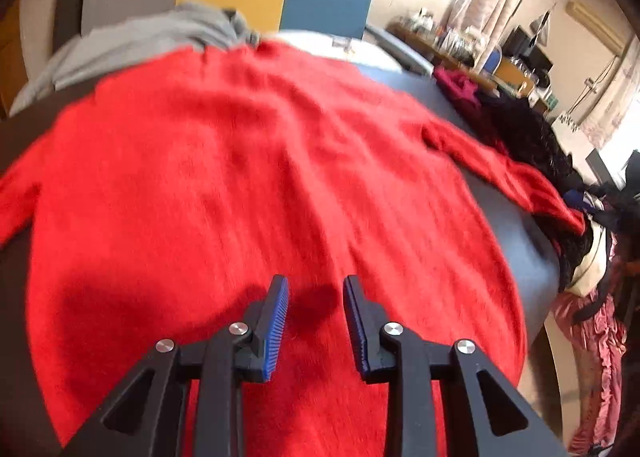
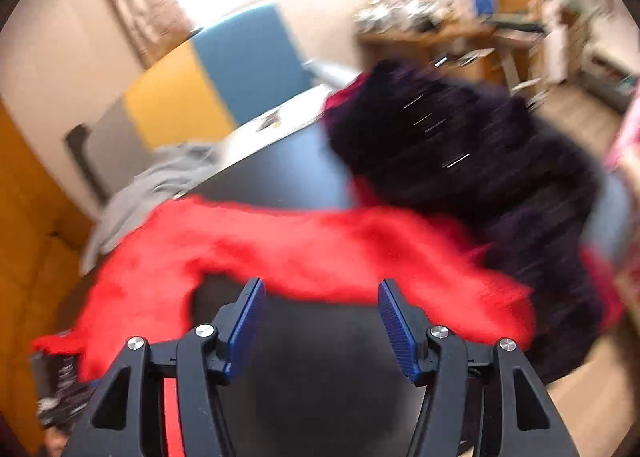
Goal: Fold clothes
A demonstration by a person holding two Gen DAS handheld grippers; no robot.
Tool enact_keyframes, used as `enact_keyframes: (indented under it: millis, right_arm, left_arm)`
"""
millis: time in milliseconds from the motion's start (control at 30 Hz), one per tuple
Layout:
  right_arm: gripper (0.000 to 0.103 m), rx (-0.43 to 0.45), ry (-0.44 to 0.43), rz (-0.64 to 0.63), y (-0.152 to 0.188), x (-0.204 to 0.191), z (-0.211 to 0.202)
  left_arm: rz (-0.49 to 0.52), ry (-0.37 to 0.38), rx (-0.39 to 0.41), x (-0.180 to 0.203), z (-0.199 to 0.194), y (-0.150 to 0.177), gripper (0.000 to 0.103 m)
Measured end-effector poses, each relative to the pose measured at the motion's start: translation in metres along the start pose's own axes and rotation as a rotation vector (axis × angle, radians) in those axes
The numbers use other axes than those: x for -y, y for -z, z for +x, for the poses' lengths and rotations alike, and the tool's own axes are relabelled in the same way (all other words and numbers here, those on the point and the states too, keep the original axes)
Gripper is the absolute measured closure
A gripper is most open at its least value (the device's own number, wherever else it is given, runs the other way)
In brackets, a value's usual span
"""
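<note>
Red knit fills my left view: the red sweater [image 1: 256, 185] lies spread flat on the dark desk [image 1: 516, 225], directly under and ahead of my left hand-held gripper [image 1: 316, 297], whose jaws hang partly spread with nothing between them. My right hand-held gripper [image 2: 320, 297] is spread wider and empty; the sleeve [image 2: 320, 245] runs crosswise just beyond its tips, left to right. That hand is nearer the sleeve, so I judge folding it inward falls to the right. Farther off sit dark clothes [image 2: 480, 161] and a grey garment [image 1: 152, 45].
</note>
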State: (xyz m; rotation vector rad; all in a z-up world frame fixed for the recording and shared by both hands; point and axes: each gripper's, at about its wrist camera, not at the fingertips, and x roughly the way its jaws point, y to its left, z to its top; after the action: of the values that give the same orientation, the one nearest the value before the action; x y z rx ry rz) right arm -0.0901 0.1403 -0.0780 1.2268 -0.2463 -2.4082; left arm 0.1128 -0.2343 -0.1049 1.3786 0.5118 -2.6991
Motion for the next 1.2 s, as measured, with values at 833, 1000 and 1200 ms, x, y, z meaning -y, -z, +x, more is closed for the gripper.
enact_keyframes:
  millis: [833, 1000, 1200]
  right_arm:
    - [0.049, -0.199, -0.196, -0.284, 0.046, -0.174, 0.149]
    - [0.049, -0.085, -0.305, 0.089, 0.029, -0.102, 0.099]
    - [0.046, 0.152, -0.045, 0.404, 0.055, 0.030, -0.013]
  left_arm:
    - [-0.133, -0.246, 0.054, -0.097, -0.021, 0.008, 0.076]
    - [-0.080, -0.109, 0.101, -0.052, -0.021, -0.007, 0.076]
    - [0.009, -0.010, 0.031, -0.006, 0.007, -0.013, 0.076]
